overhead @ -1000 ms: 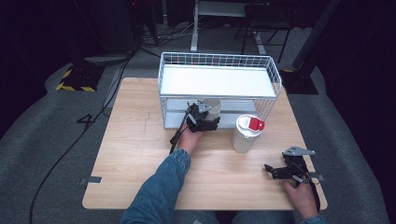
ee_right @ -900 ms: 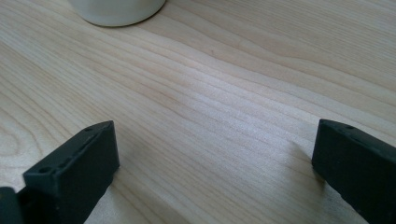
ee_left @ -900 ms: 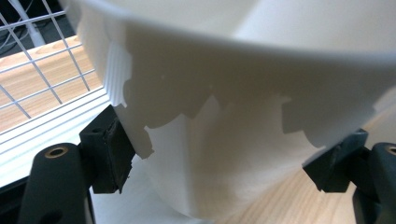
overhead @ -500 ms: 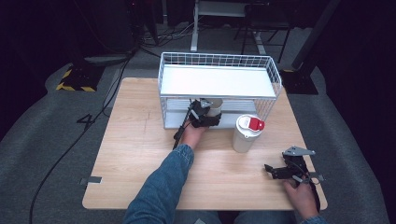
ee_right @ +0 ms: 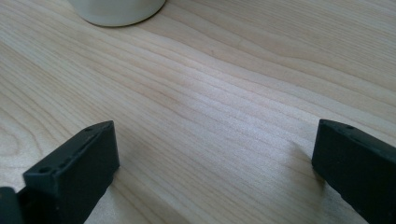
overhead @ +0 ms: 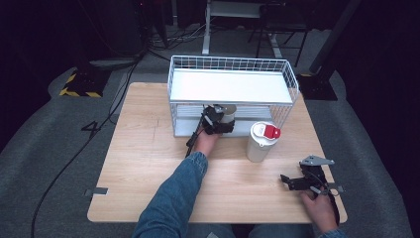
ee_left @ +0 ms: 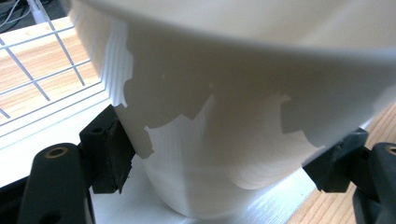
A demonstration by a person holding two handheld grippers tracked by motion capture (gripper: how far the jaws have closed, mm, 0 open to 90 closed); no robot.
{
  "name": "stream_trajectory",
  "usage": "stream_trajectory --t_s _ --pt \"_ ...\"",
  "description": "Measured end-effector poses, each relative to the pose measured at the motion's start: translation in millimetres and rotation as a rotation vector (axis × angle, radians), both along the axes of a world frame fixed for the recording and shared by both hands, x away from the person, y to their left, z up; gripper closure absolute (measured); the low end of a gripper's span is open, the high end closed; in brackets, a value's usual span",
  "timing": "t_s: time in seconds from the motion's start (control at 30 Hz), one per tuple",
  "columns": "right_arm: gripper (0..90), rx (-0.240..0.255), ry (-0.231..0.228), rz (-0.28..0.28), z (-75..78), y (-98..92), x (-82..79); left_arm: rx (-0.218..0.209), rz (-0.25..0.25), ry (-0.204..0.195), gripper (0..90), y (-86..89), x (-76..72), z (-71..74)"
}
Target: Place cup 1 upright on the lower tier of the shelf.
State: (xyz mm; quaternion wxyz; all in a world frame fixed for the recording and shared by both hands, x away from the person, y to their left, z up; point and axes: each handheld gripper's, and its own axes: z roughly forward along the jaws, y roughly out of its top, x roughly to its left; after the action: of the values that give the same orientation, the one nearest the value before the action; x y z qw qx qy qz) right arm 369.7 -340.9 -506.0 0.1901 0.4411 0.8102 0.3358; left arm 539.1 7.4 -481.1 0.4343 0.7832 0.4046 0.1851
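A plain white cup [ee_left: 233, 116] stands between my left gripper's black jaws, and the pads press on its sides. In the high view my left gripper [overhead: 218, 120] holds this cup [overhead: 229, 110] inside the lower tier of the white wire rack [overhead: 292, 84], under its white shelf. The cup's base is at or just above the rack's white floor [ee_left: 56, 135]. My right gripper [overhead: 287, 181] lies low at the front right of the wooden table [overhead: 148, 163]. Its jaws stand wide apart with bare wood between them [ee_right: 215, 158].
A white lidded cup with a red tab [overhead: 261, 141] stands on the table just in front of the rack's right half; its base [ee_right: 116, 11] sits ahead of my right gripper. Wire mesh [ee_left: 42, 70] closes the rack's sides. A black cable [overhead: 74, 153] crosses the grey floor at left.
My left gripper has carried the white cup a little further in under the rack's shelf and slightly lower. The right gripper has stayed put.
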Motion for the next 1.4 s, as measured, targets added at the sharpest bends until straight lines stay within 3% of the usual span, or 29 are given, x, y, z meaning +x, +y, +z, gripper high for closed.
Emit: stream_trajectory --t_s 0.37,0.47,0.6,0.77,1.0,1.17,1.23,1.4 --pt "0.6 0.0 0.0 0.0 0.0 0.0 0.0 -0.018 0.015 0.018 22.0 0.3 0.6 -0.6" --pt "0.6 0.0 0.0 0.0 0.0 0.0 0.0 0.002 0.009 0.026 19.2 1.0 2.0 -1.9" --pt "0.6 0.0 0.0 0.0 0.0 0.0 0.0 -0.012 0.013 0.043 15.5 2.1 2.5 -3.1" --pt "0.6 0.0 0.0 0.0 0.0 0.0 0.0 -0.031 0.02 0.034 14.8 3.1 -0.1 0.0" --pt "0.6 0.0 0.0 0.0 0.0 0.1 0.0 -0.064 0.01 0.023 8.4 11.7 -15.5 4.5" --pt "0.6 0.0 0.0 0.0 0.0 0.0 0.0 -0.075 -0.022 0.015 8.4 13.5 -24.9 9.0" --pt "0.7 0.0 0.0 0.0 0.0 0.0 0.0 -0.083 -0.013 0.023 7.5 12.9 -30.9 11.7" --pt "0.7 0.001 0.001 0.0 0.0 0.1 0.0 -0.083 -0.035 -0.013 7.8 17.5 -47.8 22.6"
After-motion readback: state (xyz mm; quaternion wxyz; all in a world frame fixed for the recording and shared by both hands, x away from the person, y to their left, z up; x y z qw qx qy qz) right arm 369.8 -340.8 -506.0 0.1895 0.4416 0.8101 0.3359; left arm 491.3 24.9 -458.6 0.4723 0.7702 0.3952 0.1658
